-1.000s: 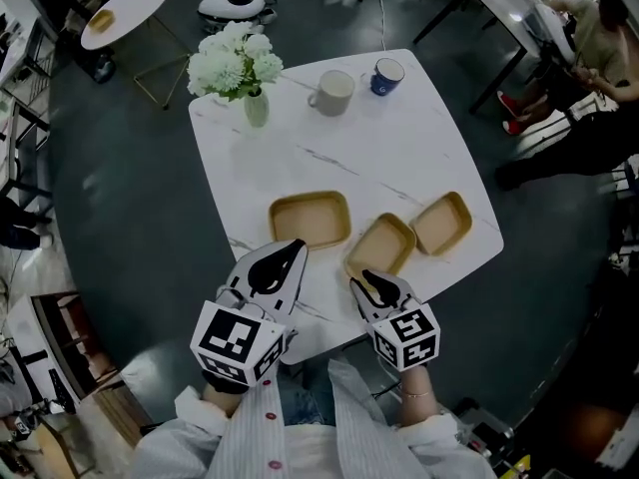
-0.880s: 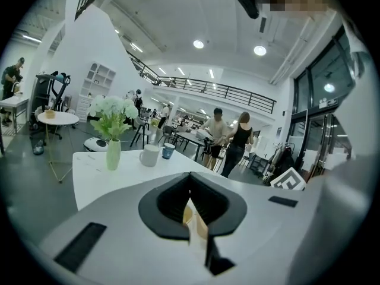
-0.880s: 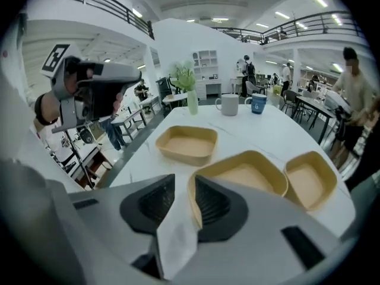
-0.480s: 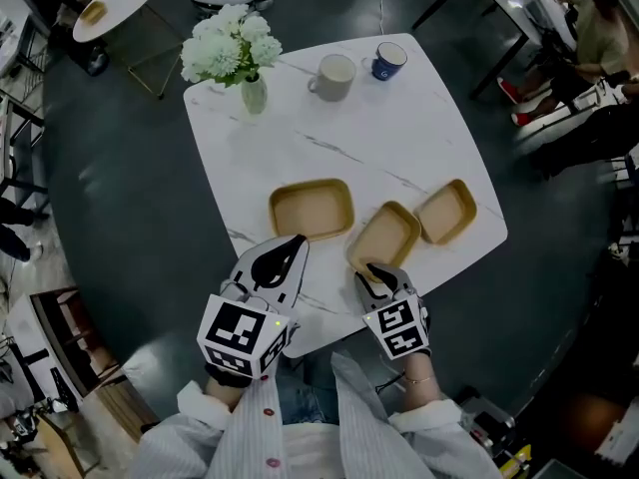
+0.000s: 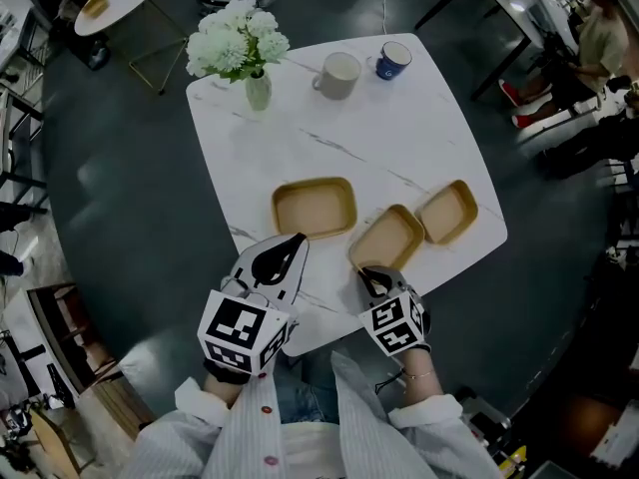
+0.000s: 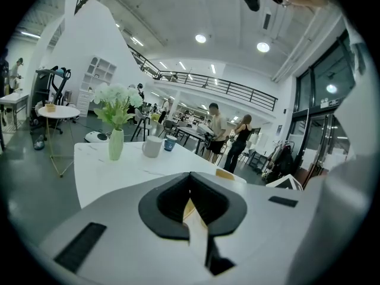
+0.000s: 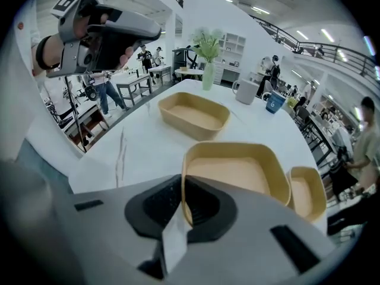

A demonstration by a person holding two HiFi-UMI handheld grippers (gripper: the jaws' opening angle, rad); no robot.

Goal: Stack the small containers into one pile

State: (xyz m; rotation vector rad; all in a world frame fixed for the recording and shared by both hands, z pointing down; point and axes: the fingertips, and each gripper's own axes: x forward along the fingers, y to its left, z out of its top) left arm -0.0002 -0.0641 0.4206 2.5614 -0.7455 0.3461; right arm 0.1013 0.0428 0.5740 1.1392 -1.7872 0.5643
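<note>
The white marble-patterned table (image 5: 399, 128) stood on a dark floor. The person's striped sleeves (image 5: 250, 432) showed at its near edge.

The left gripper (image 5: 296, 239) was held over the near edge of the table. Its tip pointed toward the left container and stopped just short of that container's near rim. In the left gripper view its jaws were pressed together with nothing between them, and only a thin slit remained.

The right gripper (image 5: 365, 272) sat lower and to the right, at the near corner of the middle container. In the right gripper view its jaws were pinching that container's near wall, and the rim ran straight in between the pads.

Three shallow tan containers lay on the near half of the table, each resting singly and none stacked:
- The left container (image 5: 314, 208) lay apart from the other two.
- The middle container (image 5: 387, 238) lay turned at an angle.
- The right container (image 5: 446, 212) lay just beside the middle one, corner to corner. Contact between them could not be confirmed.

A vase of white flowers (image 5: 240, 53) stood upright at the far left corner of the table. A white mug (image 5: 337, 74) and a smaller blue mug (image 5: 392, 60) stood near each other along the far edge, well apart from the containers.
</note>
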